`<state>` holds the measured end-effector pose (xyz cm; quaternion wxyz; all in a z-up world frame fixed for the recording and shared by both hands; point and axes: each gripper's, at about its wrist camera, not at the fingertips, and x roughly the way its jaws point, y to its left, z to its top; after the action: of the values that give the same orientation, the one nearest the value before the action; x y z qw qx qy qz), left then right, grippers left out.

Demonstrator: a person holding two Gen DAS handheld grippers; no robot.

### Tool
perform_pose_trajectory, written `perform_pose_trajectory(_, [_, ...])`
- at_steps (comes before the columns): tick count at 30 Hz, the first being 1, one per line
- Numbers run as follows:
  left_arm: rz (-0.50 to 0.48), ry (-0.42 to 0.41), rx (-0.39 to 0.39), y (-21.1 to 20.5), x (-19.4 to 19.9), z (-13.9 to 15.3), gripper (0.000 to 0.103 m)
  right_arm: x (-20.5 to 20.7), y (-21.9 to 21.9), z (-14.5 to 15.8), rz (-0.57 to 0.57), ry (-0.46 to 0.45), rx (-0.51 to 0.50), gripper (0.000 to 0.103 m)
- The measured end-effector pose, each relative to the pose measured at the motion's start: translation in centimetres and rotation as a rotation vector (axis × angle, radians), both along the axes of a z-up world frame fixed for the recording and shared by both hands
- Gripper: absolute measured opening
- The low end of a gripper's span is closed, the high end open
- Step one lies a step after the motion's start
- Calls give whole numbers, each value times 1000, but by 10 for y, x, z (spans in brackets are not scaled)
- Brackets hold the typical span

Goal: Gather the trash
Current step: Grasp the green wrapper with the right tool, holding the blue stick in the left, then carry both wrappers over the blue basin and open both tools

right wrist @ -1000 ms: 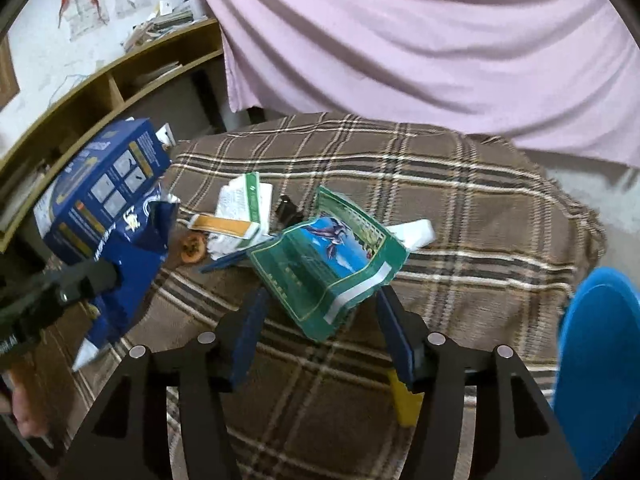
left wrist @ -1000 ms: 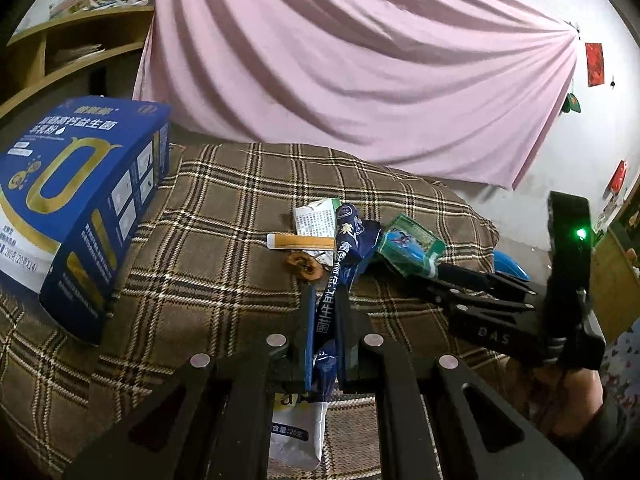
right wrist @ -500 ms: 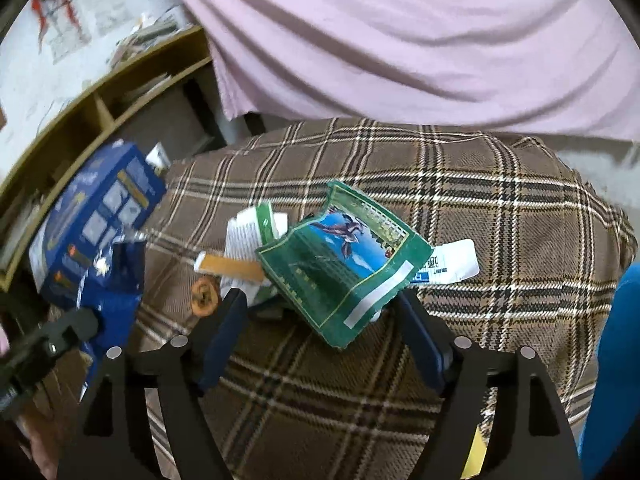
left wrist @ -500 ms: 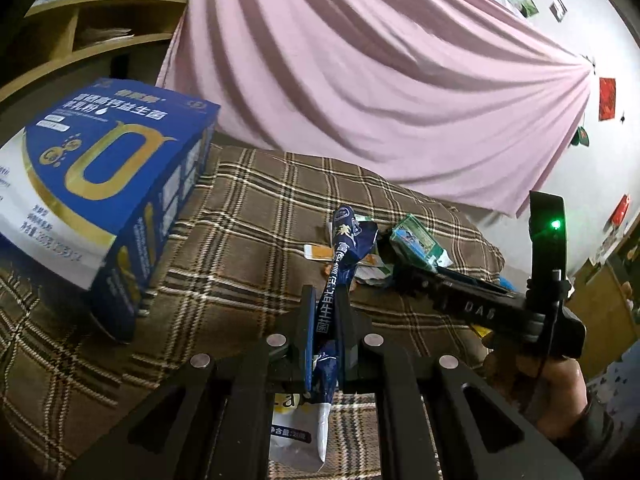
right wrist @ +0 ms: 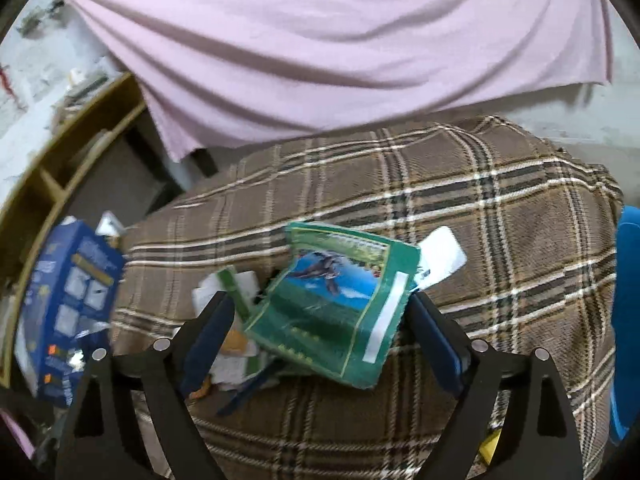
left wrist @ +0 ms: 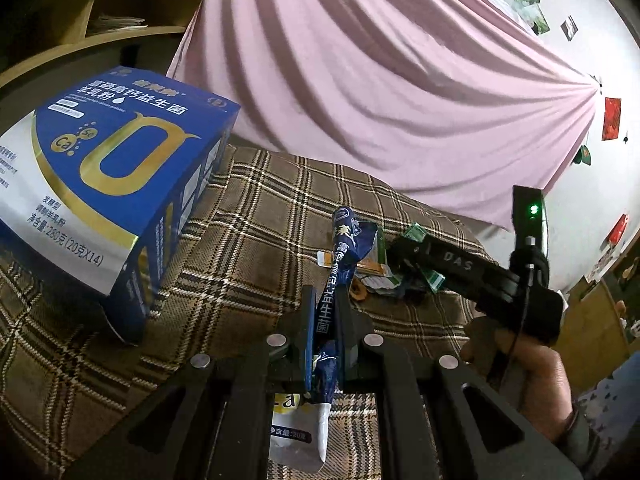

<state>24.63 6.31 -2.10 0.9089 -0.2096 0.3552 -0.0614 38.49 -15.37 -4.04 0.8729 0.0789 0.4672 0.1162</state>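
Note:
My left gripper (left wrist: 326, 300) is shut on a long dark-blue sachet (left wrist: 343, 246) that sticks up between its fingers; the sachet's white end hangs below. A heap of wrappers (left wrist: 374, 274) lies on the plaid cloth (left wrist: 256, 240) just beyond it. My right gripper (right wrist: 320, 300) hovers over that heap and its jaws are opening. A green packet (right wrist: 340, 304) sits between the wide fingers, with a gap on the left side, and rests on the other wrappers. White packets (right wrist: 442, 256) and a green-and-white one (right wrist: 236, 286) lie beside it.
A big blue and white carton (left wrist: 108, 184) stands on the cloth at the left. Wooden shelves (right wrist: 48, 184) and a pink curtain (right wrist: 320, 60) are behind. A blue bin (right wrist: 628, 300) is at the right edge. A person's hand (left wrist: 532, 376) holds the right gripper.
The right jaws have spread wide and let the green packet settle onto the heap. The left gripper, still holding the blue sachet, has shifted toward the blue carton.

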Motion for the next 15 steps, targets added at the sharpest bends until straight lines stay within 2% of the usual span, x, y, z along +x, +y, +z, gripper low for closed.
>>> perform_pose_trajectory(5, [0, -1, 3, 0, 3, 2, 6, -2, 1, -2, 2, -12, -61, 64])
perform_pose_trajectory(10, [-3, -5, 7, -4, 3, 3, 6, -12, -7, 0, 40, -30, -76, 62])
perform_pose_trajectory(15, [-11, -39, 30, -11, -2, 10, 6, -32, -20, 14, 72, -107, -64, 62])
